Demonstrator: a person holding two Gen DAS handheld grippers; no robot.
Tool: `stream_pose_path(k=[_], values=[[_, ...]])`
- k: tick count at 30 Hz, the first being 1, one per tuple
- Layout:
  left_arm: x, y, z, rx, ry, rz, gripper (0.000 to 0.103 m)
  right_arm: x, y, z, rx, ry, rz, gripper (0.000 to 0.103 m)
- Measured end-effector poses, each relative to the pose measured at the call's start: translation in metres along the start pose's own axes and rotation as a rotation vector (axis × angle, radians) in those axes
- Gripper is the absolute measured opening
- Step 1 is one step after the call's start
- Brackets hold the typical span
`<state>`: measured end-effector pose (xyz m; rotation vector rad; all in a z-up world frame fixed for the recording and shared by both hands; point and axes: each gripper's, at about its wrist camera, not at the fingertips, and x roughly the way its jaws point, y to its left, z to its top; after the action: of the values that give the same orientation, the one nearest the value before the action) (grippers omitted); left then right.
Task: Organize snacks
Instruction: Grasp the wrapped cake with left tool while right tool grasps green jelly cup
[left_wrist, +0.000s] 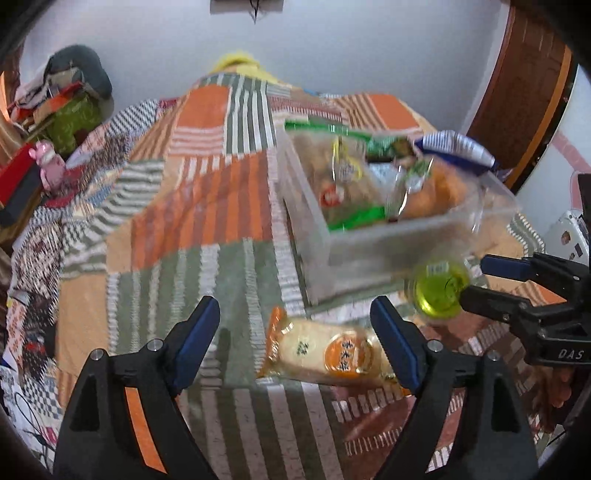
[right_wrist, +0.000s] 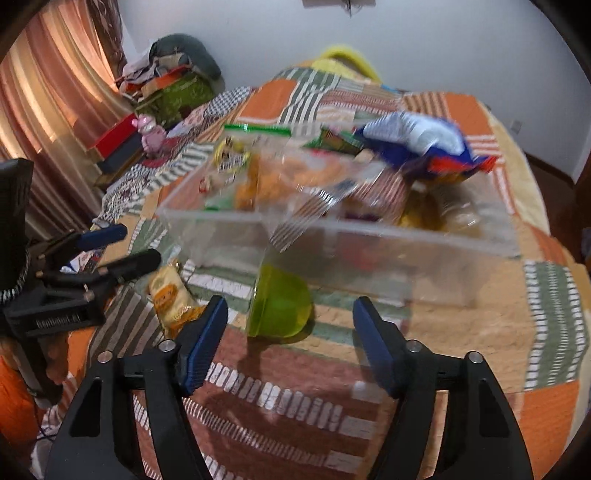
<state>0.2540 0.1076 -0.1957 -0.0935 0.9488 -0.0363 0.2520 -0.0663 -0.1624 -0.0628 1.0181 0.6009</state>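
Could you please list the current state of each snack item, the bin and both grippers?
Clear bin: on the quilt, open-topped, holding several snacks.
Wrapped cake: lying flat outside the bin.
Green jelly cup: on its side, outside the bin.
Left gripper: jaws open, empty.
Right gripper: jaws open, empty.

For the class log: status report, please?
Left hand-held gripper open over cake pack. Right hand-held gripper open at green cup. Both outside the bin. Nothing in the way.
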Motion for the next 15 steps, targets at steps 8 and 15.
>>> stream_pose_path(k=[8, 15], values=[[0.024, -0.005, -0.011, -0.005, 0.048, 0.005, 0.084, 0.020, 0.005, 0.000, -0.002, 0.068, 0.019, 0.044], [0.018, 0.001, -0.036, 0.038, 0.052, 0.047, 0.084, 0.014, 0.008, -0.004, -0.013, 0.054, 0.026, 0.039]])
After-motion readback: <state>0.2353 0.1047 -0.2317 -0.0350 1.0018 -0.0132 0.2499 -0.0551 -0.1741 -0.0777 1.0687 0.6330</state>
